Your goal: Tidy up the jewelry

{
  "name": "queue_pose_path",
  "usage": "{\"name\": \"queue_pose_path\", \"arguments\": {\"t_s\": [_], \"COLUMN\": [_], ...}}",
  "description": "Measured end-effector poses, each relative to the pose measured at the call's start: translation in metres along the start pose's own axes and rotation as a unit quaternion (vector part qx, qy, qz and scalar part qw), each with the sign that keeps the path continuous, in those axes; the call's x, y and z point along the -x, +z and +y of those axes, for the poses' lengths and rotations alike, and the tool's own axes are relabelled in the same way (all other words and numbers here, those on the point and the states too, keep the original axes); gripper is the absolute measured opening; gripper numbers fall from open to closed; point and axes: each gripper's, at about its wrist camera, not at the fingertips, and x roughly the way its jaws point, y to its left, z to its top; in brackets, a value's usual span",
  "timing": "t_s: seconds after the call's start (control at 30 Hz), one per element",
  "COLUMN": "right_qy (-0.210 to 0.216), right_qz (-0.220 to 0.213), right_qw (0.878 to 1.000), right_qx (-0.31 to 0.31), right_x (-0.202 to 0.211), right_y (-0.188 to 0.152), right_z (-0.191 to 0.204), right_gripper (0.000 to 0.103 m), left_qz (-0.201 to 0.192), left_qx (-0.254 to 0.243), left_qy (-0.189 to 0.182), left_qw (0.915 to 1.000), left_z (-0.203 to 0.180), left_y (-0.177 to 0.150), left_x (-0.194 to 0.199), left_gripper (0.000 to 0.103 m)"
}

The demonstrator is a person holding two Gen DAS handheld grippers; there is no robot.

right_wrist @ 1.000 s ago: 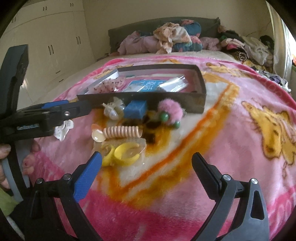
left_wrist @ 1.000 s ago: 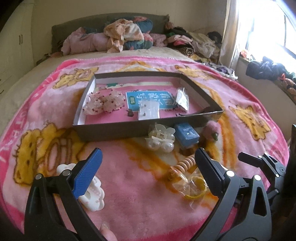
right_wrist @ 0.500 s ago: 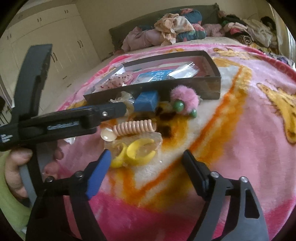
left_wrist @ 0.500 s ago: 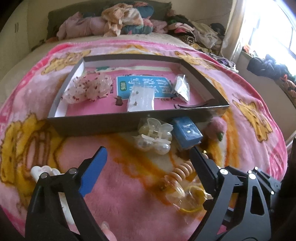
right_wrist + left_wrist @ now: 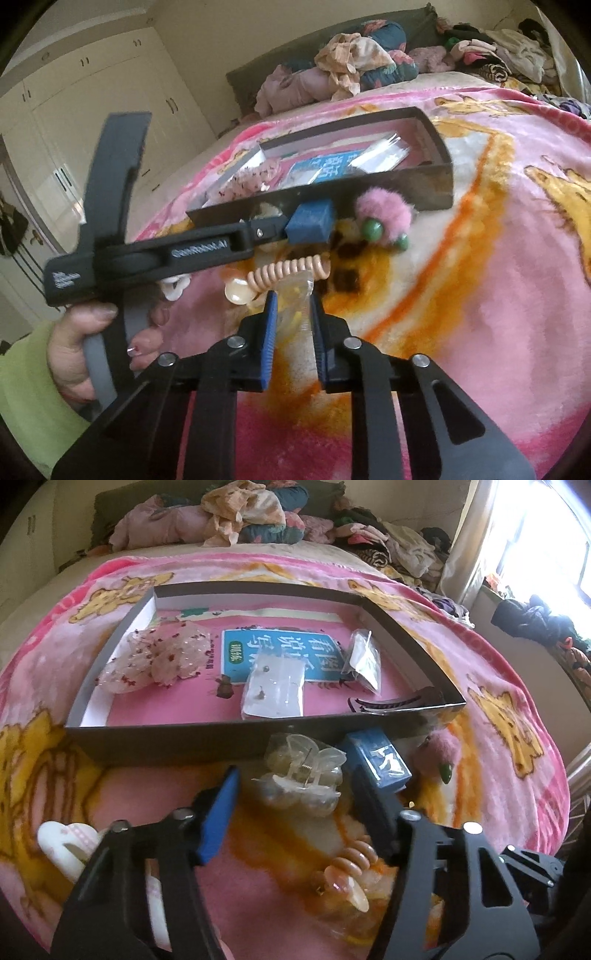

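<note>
A: How is the right gripper posed?

B: It is pointed down at the pink blanket, and its jaws are closing. A clear plastic bag with yellow rings inside is pinched between the blue pads; the bag is crumpled and stands up between the fingers.

A: And what is seen just past those fingers?

B: A peach coil hair tie is lying just beyond the fingertips, touching the top of the bag. Farther out, a blue box and a pink pompom are set against the wall of the dark tray.

A: What about the left gripper?

B: It is held in a hand with a green sleeve and tilted downward. Its jaws are closing too, with a clear hair claw lying between the fingers. Whether the pads are pressed on it cannot be told.

A: Where is that claw placed otherwise?

B: It is resting on the blanket just in front of the tray's near wall, beside the blue box.
</note>
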Motion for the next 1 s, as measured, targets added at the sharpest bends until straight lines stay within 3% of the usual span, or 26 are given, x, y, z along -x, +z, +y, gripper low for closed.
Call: {"name": "queue_pose_path", "arguments": {"t_s": [0.03,0.43,1.0], "right_qy": [0.001,-0.027,-0.038], "right_qz": [-0.002,-0.027,-0.051], "right_qw": [1.0,0.999,0.997], "right_qx": [-0.001,0.03,0.045], "right_x": [0.002,0.024,0.04], "right_y": [0.0,0.008,0.03], "right_z": [-0.001,-0.002,0.002], "right_gripper": [0.016,0.013,0.008], "left_qz": [0.002,-0.015,-0.055], "left_qx": [-0.001,-0.029,-0.022], "left_qy": [-0.001,-0.002,0.007], "left_qw": [1.0,0.9995,0.9982], "left_z": [-0.001,-0.012,-0.001], "left_y": [0.0,0.001,0.01], "left_x": [-0.001,0.011,0.048], "left_gripper": [0.039,0.038,0.039]}}
